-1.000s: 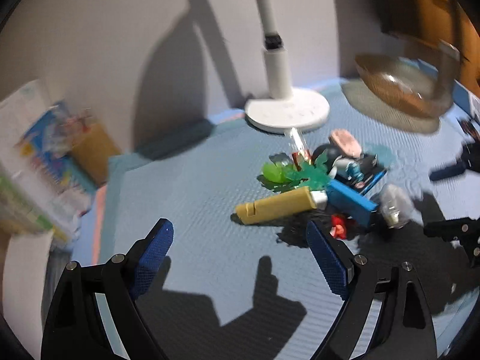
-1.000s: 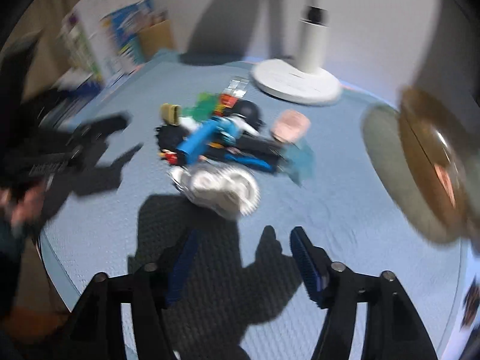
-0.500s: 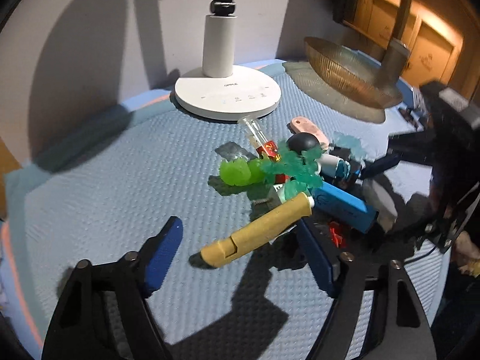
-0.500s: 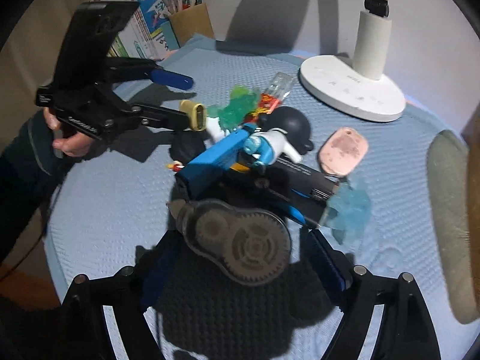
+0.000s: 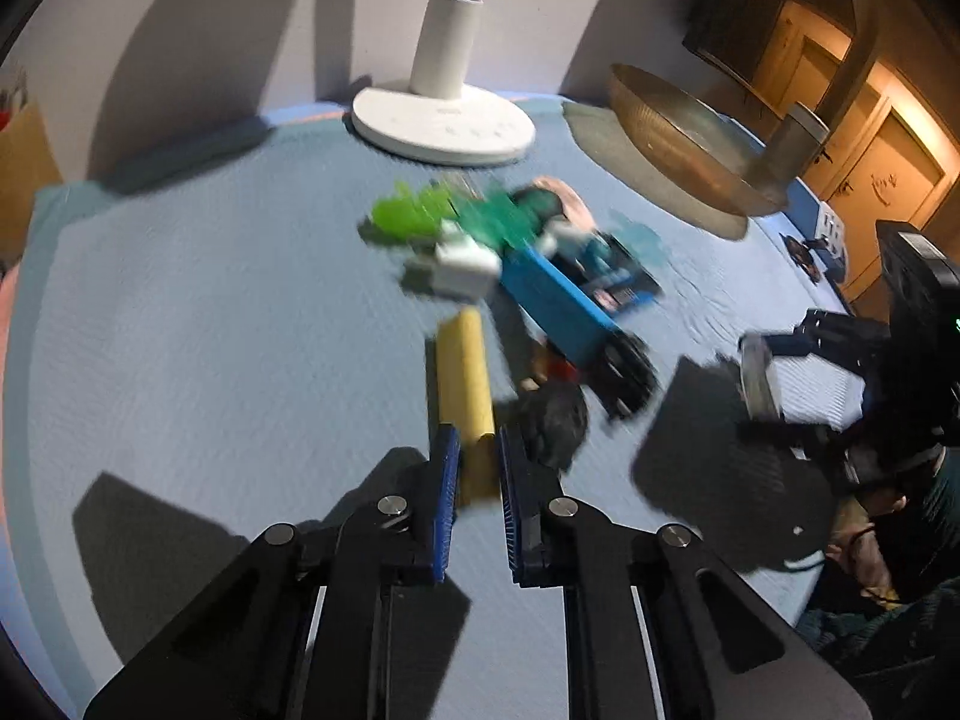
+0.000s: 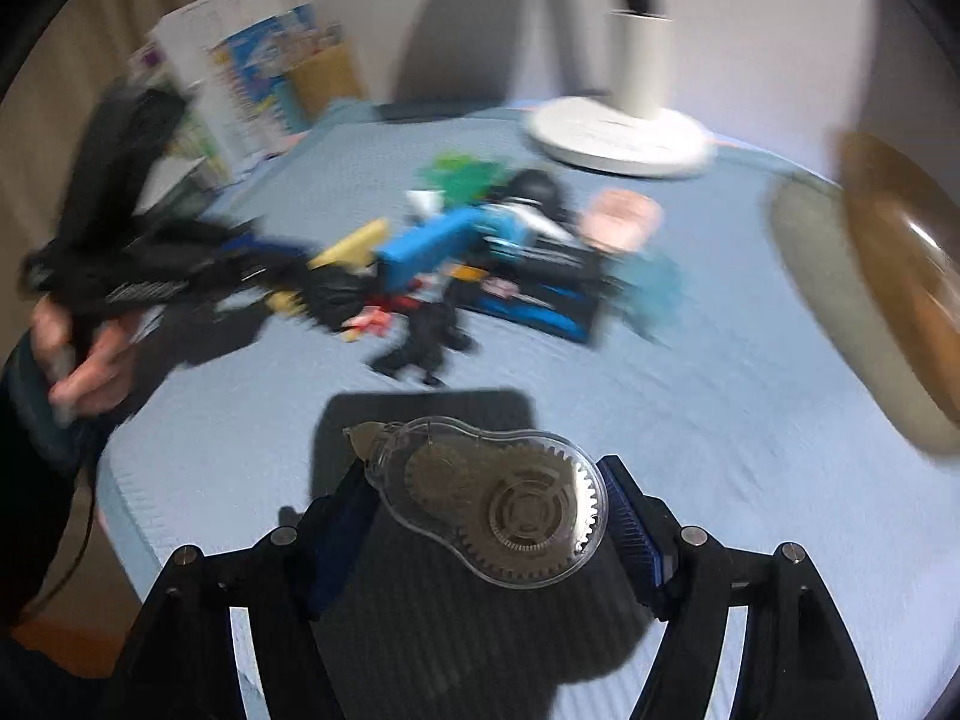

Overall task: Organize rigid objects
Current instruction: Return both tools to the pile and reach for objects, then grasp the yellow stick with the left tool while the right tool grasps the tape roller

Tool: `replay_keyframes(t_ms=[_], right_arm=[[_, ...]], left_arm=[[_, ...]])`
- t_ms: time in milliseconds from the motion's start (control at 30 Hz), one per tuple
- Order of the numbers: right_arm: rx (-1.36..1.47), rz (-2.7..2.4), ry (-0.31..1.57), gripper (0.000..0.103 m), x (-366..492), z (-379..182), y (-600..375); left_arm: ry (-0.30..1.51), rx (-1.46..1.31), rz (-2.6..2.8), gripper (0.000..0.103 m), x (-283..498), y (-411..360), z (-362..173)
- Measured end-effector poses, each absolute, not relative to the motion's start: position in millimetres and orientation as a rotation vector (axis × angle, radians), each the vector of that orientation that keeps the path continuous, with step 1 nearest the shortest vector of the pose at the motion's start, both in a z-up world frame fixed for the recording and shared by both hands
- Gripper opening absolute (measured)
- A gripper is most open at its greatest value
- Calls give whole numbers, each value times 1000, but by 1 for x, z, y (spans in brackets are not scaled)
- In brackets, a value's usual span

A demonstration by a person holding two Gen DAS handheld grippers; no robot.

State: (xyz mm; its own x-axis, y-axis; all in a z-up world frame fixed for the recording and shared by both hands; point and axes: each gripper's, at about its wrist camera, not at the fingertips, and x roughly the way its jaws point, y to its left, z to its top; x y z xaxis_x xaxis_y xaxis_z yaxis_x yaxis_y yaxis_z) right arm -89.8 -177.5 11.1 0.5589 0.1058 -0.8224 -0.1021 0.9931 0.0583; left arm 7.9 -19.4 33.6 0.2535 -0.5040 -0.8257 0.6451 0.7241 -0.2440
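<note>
Yellow tube [image 5: 462, 384] clamped in left gripper [image 5: 478, 468], bare mat [image 5: 210, 312] leftward, pile [image 5: 540, 264] blurred

motion smears the toy pile [image 5: 510, 252] at my left view's centre; i can't name its pieces. my fingers [image 5: 445, 480] cover the yellow tube's [image 5: 462, 384] near end. in my right view the lamp [image 6: 636, 60] runs off the top edge.

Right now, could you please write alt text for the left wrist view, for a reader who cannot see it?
The left gripper, its blue-padded fingers shut on the near end of a yellow tube, points down at a light blue mat. Beyond lies a blurred pile of small toys with a blue block and green plastic pieces. A white lamp base and a brass-coloured bowl stand behind.
</note>
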Motion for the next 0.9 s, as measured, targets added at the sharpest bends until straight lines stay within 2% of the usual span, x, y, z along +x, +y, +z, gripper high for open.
replay_keyframes(t_ms=[100, 133, 167, 200, 433, 567, 633, 667, 900], right_arm=[[85, -31, 981, 71, -98, 15, -194], [102, -86, 975, 71, -101, 16, -197], [105, -135, 978, 71, -103, 15, -198], [103, -154, 983, 71, -104, 14, -197], [48, -112, 1030, 72, -118, -3, -180], [39, -74, 1018, 72, -124, -2, -176], [47, -57, 1019, 72, -123, -2, -180], [46, -45, 1019, 72, -122, -1, -182], [26, 45, 1047, 77, -128, -4, -187]], left_arm=[[1042, 114, -771, 13, -9, -13, 42], [1028, 132, -734, 18, -12, -13, 44], [1016, 157, -695, 32, -16, -15, 44], [993, 212, -634, 37, -20, -18, 44], [1018, 393, -534, 37, -18, -49, 22], [984, 377, -510, 37, -3, -57, 17], [980, 331, -511, 33, 6, -56, 17], [978, 315, -522, 22, 8, -55, 17], [963, 250, -482, 20, -15, -31, 24]])
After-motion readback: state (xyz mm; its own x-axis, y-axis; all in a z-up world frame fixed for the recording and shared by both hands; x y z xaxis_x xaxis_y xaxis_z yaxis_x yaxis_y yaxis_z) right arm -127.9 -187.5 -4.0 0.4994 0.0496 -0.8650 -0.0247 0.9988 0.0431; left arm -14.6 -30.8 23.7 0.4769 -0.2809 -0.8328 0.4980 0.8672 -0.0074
